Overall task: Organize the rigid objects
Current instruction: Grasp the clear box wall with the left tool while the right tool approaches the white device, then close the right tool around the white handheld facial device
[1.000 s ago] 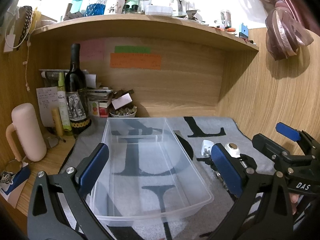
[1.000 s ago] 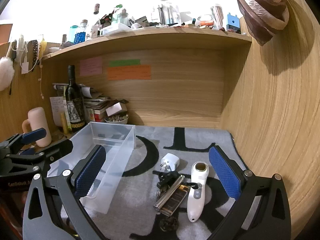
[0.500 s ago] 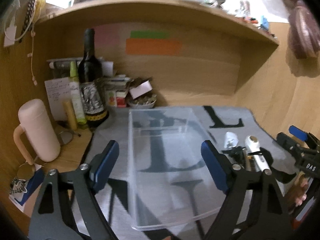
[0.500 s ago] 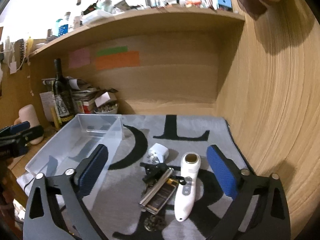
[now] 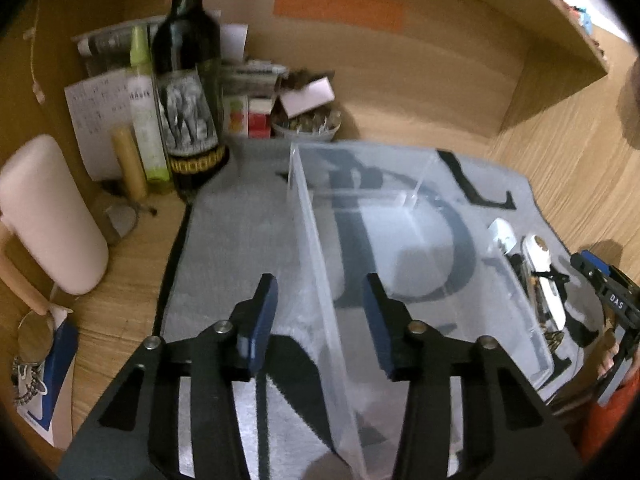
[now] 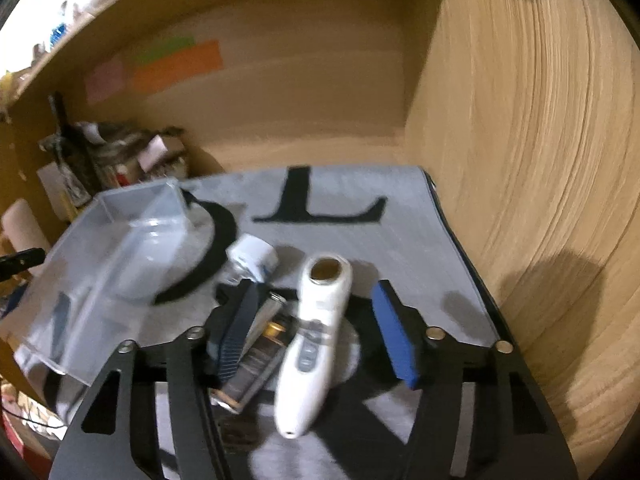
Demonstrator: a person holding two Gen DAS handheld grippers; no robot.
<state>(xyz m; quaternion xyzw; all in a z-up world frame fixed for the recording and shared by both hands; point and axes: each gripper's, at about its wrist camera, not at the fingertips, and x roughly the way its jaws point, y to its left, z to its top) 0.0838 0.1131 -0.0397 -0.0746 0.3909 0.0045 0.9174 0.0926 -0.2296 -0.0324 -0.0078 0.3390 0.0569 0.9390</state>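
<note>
A clear plastic bin (image 5: 420,240) stands on a grey mat (image 5: 240,240); it also shows in the right wrist view (image 6: 132,248). My left gripper (image 5: 320,320) is open, its blue pads straddling the bin's left wall without touching it. My right gripper (image 6: 316,332) is open, low over a pile on the mat: a white handheld device (image 6: 316,336), a dark and gold flat box (image 6: 256,360) and a white plug adapter (image 6: 252,260). The white device lies between its pads. The right gripper also shows in the left wrist view (image 5: 608,300).
A wine bottle (image 5: 188,80), a green-capped tube (image 5: 146,108), a pink mug (image 5: 44,216), boxes and a small bowl (image 5: 308,128) crowd the back left. Wooden walls (image 6: 540,160) close the back and right. Keys and a card (image 5: 36,368) lie at the left edge.
Both grippers have moved forward and down. The left one has narrowed and now straddles the bin's left wall. The right one has narrowed and dropped over the white device.
</note>
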